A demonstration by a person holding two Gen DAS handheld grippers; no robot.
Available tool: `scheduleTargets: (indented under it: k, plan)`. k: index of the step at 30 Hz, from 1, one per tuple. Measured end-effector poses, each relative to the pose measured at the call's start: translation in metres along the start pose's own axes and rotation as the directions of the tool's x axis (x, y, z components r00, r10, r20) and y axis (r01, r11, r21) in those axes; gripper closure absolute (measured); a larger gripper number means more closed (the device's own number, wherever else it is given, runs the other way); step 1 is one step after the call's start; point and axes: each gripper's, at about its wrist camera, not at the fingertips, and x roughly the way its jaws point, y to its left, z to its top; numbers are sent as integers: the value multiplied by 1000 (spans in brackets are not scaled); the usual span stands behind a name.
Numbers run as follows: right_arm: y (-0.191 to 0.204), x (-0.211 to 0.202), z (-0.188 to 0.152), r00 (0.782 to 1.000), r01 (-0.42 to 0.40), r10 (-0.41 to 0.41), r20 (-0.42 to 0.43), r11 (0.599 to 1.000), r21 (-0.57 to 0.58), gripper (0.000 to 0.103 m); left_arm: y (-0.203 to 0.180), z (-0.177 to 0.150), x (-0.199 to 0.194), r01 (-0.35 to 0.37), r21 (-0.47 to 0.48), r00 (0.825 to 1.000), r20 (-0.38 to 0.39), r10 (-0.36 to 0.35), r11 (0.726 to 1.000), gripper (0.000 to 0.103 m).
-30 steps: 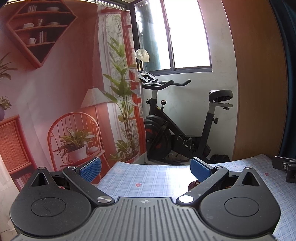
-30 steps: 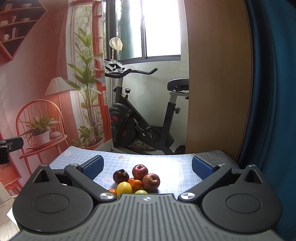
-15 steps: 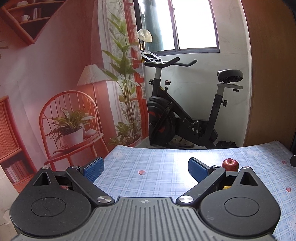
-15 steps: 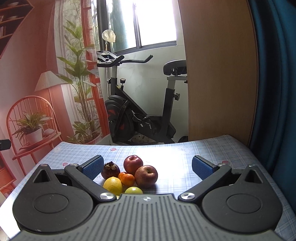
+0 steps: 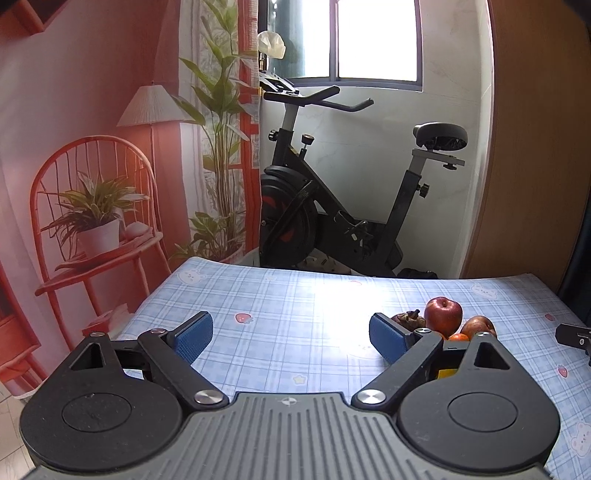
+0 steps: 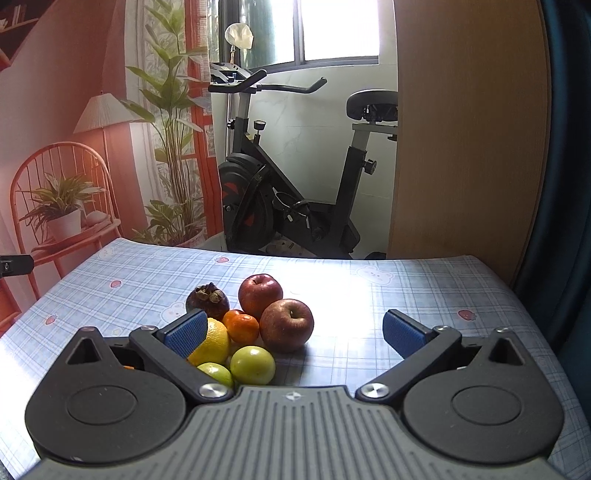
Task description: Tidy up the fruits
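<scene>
Daylight pours from the overexposed window [image 6: 338,29], leaving white glare on the tabletop [image 6: 354,295]; fisheye bends edges; focus stays sharp.

Your left gripper [image 5: 291,334] and right gripper [image 6: 293,330] are showing matching builds: ribbed grey housing stamped with a small cross mark, black disc-shaped link arms, silver pivot screws, textured blue pads [image 6: 186,332] capping each finger.

Home room, staged corner | black exercise bike [image 6: 288,184] under bright window [image 6: 332,29] | left of bike: printed backdrop [image 5: 110,147] of chair, lamp, plants | before bike: table in blue checked cloth [image 5: 277,302] | right of bike: wooden panel [image 6: 469,129]
</scene>
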Motion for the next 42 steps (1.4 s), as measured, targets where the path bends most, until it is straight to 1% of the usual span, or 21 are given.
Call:
scheduleTargets:
  k: [1,4,6,9,14,17,19,20,21,22,23,25,27,28,29,31,34,36,37,40,42]
  plan:
    - [0,2,-1,1000,6,-6,4,1000,-21,5,-2,1,6,-1,7,1000,-26,1,1000,13]
    - [1,10,-5,1000,12,-12,2,998,-67,6,-2,-3,13,6,-18,999,-36,-7,1000,14]
    - [-2,17,-9,1000,-22,22,-6,998,-67,6,-3,-6,18,2,-21,999,-49,-3,1000,14]
    - [-5,26,-16,997,-73,71,-32,995,-65,6,-6,-11,23,-35,-12,998,-49,35,999,13]
    - [-1,44,-32,992,-91,83,-94,992,-91,6,-6,-18,34,-58,-1,995,-80,58,998,13]
    - [0,52,-39,988,-104,95,-121,992,-73,6,-3,-24,43,-69,-7,990,-125,68,998,13]
    - [-1,56,-42,985,-116,107,-137,992,-56,6,-2,-28,49,-64,-3,983,-174,62,998,14]
    - [0,58,-44,983,-123,115,-143,991,-53,7,-1,-30,52,-56,1,980,-190,55,998,19]
    - [1,58,-47,982,-129,120,-147,990,-52,10,0,-32,54,-48,5,978,-202,48,999,24]
    - [3,60,-48,981,-132,122,-151,990,-54,13,1,-35,55,-45,5,976,-213,46,999,33]
    - [4,61,-50,980,-135,124,-157,989,-57,15,3,-37,57,-46,1,975,-218,46,999,37]
    - [6,65,-53,977,-140,127,-171,988,-65,21,6,-42,58,-45,-15,976,-215,41,999,37]
    - [5,67,-55,973,-158,145,-181,986,-58,33,9,-45,59,-29,-29,976,-216,22,999,39]
    - [5,67,-56,971,-169,156,-183,984,-53,37,9,-49,59,-15,-40,979,-206,6,999,44]
    - [6,68,-57,970,-173,161,-183,983,-54,45,10,-51,58,-5,-46,981,-192,-4,999,51]
    - [8,71,-59,966,-189,174,-193,980,-61,49,10,-54,58,42,-65,984,-169,-53,997,51]
    - [12,75,-60,960,-213,195,-203,975,-69,57,9,-58,58,80,-101,987,-132,-93,992,52]
    - [14,80,-61,956,-222,205,-212,973,-59,62,6,-59,59,71,-88,988,-134,-82,994,52]
    - [14,82,-61,954,-225,209,-215,973,-53,62,3,-59,62,69,-85,986,-146,-81,994,54]
    - [16,88,-62,947,-238,223,-232,970,-41,62,3,-57,71,64,-94,972,-220,-83,994,54]
    - [17,93,-63,944,-240,226,-241,970,-34,63,5,-58,73,62,-113,967,-239,-88,992,54]
